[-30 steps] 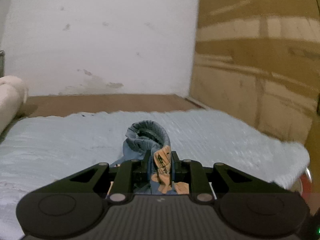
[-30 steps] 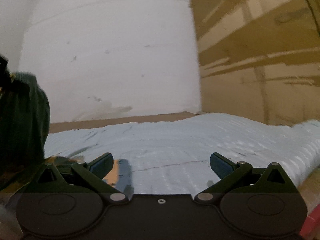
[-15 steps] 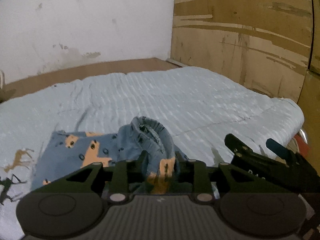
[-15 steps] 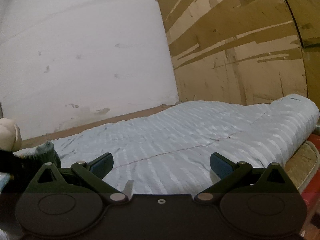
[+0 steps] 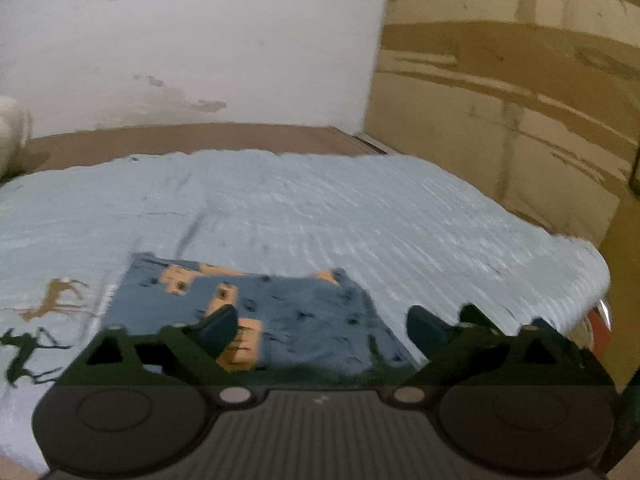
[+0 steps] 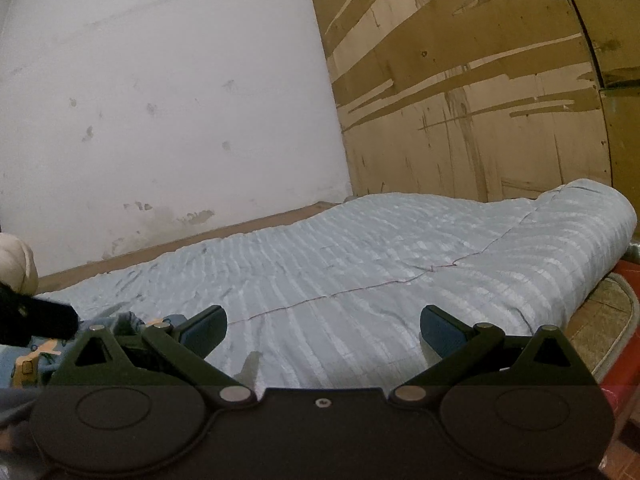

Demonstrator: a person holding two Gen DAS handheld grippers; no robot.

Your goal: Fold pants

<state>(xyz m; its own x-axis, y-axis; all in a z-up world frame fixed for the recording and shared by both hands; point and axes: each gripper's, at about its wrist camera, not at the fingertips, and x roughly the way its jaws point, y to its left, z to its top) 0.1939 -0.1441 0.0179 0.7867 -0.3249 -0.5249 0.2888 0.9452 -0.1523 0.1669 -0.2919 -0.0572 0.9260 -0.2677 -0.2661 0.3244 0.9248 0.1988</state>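
Note:
The blue pants (image 5: 280, 312) with orange and dark prints lie folded flat on the pale blue quilt (image 5: 320, 208), just ahead of my left gripper (image 5: 320, 326). Its jaws are opening wide, and the cloth lies below them, touched by neither pad. In the right wrist view my right gripper (image 6: 322, 326) stands open over the bare quilt (image 6: 360, 264) with nothing between its fingers. A corner of the pants (image 6: 36, 356) shows at the lower left there, beside the dark tip of the other gripper (image 6: 40, 320).
A white wall and a plywood wall (image 6: 480, 100) bound the bed at the back and right. A cream roll (image 6: 14, 264) lies at the far left. Deer prints (image 5: 52, 300) mark the quilt left of the pants. The quilt's right edge drops to a red thing (image 6: 624, 364).
My left gripper held a raised bunch of the pants, then sank and let go. The cloth now lies flat and the jaws stand wide. The right gripper stayed open, its view turning slightly.

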